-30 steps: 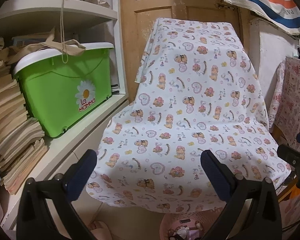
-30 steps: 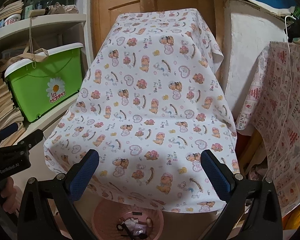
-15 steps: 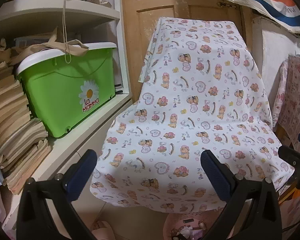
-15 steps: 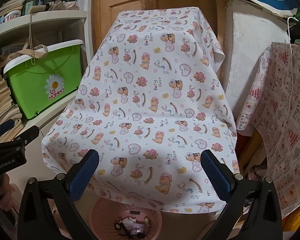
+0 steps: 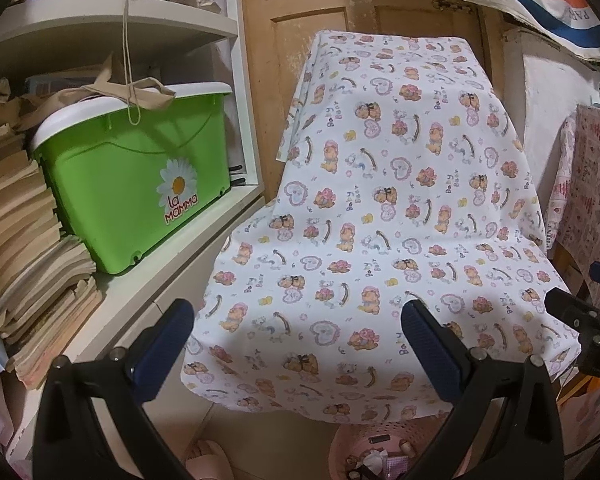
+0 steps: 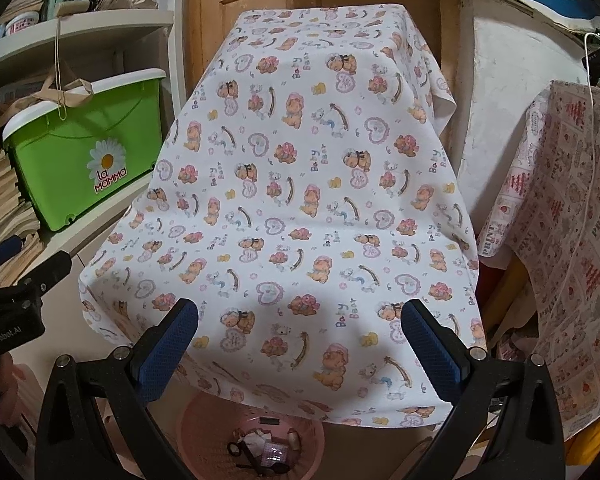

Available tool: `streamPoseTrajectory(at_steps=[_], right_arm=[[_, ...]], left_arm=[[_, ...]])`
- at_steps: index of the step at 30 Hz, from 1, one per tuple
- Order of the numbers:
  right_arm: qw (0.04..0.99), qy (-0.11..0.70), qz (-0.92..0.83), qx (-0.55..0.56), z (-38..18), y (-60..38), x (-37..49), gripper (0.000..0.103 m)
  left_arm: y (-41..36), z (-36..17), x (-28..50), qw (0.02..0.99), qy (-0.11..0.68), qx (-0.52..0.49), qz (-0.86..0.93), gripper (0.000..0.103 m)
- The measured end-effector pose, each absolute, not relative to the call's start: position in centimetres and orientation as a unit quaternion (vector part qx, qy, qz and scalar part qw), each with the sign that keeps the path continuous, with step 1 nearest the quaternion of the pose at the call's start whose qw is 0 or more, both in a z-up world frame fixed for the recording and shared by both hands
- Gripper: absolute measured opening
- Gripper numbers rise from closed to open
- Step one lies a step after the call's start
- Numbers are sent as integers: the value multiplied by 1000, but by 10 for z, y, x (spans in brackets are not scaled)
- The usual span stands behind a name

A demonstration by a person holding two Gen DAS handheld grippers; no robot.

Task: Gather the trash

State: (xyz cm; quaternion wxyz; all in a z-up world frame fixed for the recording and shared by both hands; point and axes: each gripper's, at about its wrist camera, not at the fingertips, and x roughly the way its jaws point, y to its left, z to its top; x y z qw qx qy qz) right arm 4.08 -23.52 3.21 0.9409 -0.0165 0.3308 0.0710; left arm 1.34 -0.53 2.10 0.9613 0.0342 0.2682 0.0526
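Shelving with a green storage box (image 5: 132,184) flanks a bear-print cloth (image 6: 300,208) draped over furniture. Left hand-held gripper (image 5: 300,336) and right hand-held gripper (image 6: 300,336): jaws spread wide, holding nothing. Pink trash basket (image 6: 204,440), containing scraps, sits on the floor beneath the cloth edge.

Basket (image 6: 204,432) sits under draped cloth (image 6: 300,208), bin (image 5: 132,184) left.

Cloth-covered table and side shelf

A bear-print cloth (image 6: 300,200) drapes the table to its front edge. On the shelf (image 5: 172,276), a green bin (image 5: 136,176) stands beside stacked papers (image 5: 24,240).
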Motion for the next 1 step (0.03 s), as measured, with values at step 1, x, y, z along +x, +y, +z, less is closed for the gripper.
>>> streamPoseTrajectory(at_steps=[1], right_arm=[[940,333,71,-19,31,-235,42,102]], left_arm=[[-5,20,14,961,271,34,52,103]])
